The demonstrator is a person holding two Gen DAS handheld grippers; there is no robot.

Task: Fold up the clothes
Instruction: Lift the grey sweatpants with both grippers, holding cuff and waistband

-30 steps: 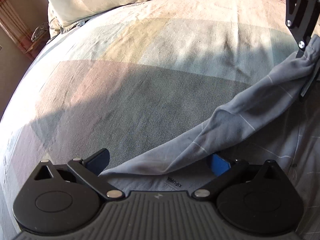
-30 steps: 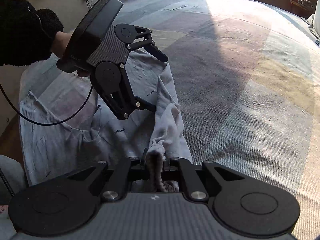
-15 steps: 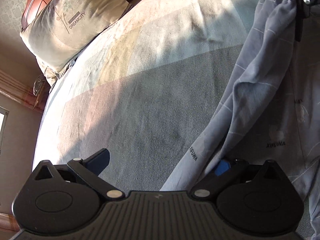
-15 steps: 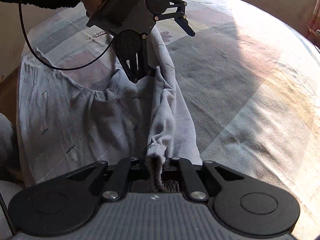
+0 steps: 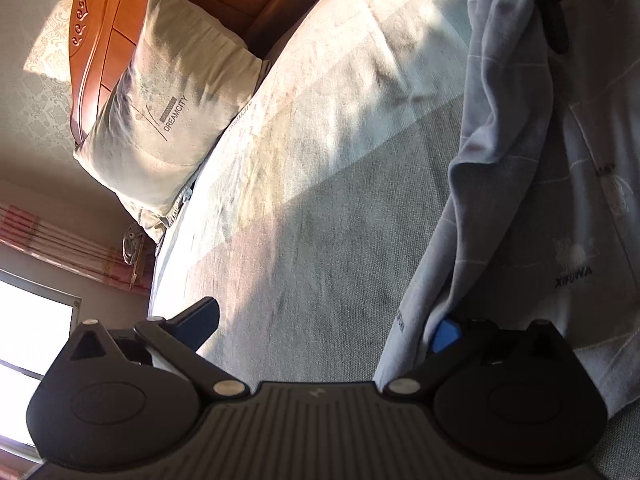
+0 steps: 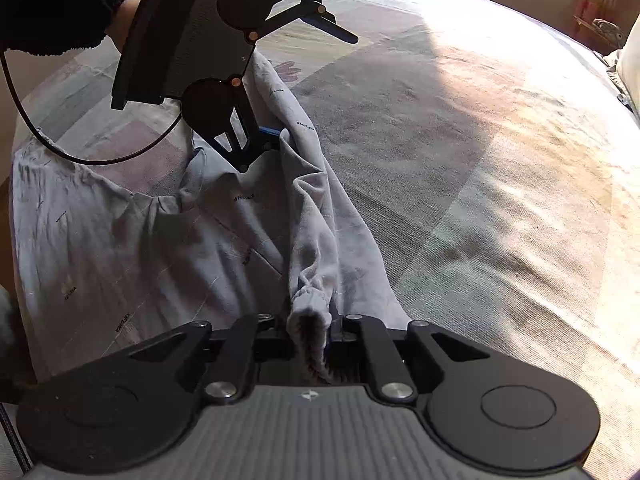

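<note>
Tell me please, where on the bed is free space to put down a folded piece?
Free: the wide stretch of bedsheet between the grey garment and the pillow. It is all bare, partly in sun and partly in shadow. Crowded: the end of the bed away from the pillow, where the garment lies spread and creased.

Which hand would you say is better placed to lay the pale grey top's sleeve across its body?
Probably right: the right tool pinches the ribbed sleeve cuff of the pale grey cotton top, while the left tool stands open, one finger merely beside the sleeve fold.
</note>
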